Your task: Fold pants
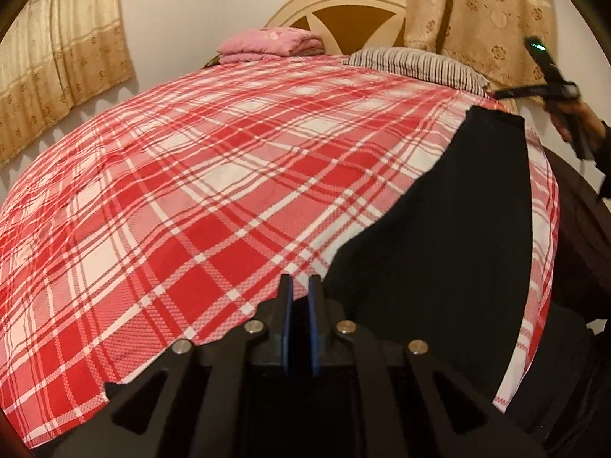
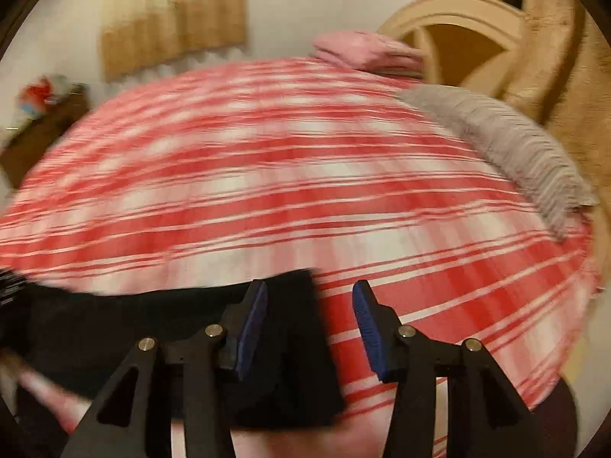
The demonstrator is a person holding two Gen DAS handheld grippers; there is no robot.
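Black pants (image 1: 462,221) lie along the right side of a bed covered by a red and white plaid sheet (image 1: 214,175). My left gripper (image 1: 300,286) is shut on the near end of the pants, with black cloth bunched around its blue pads. My right gripper (image 2: 310,294) is open and empty, hovering over the other end of the pants (image 2: 282,347); that view is blurred by motion. The right gripper also shows in the left wrist view (image 1: 550,76), held in a hand above the far end of the pants.
A folded pink blanket (image 1: 271,44) and a striped pillow (image 1: 416,63) lie at the head of the bed by a cream headboard (image 1: 343,4). Beige curtains (image 1: 65,53) hang on the wall. A wooden side table (image 2: 42,129) with clutter stands at the far left.
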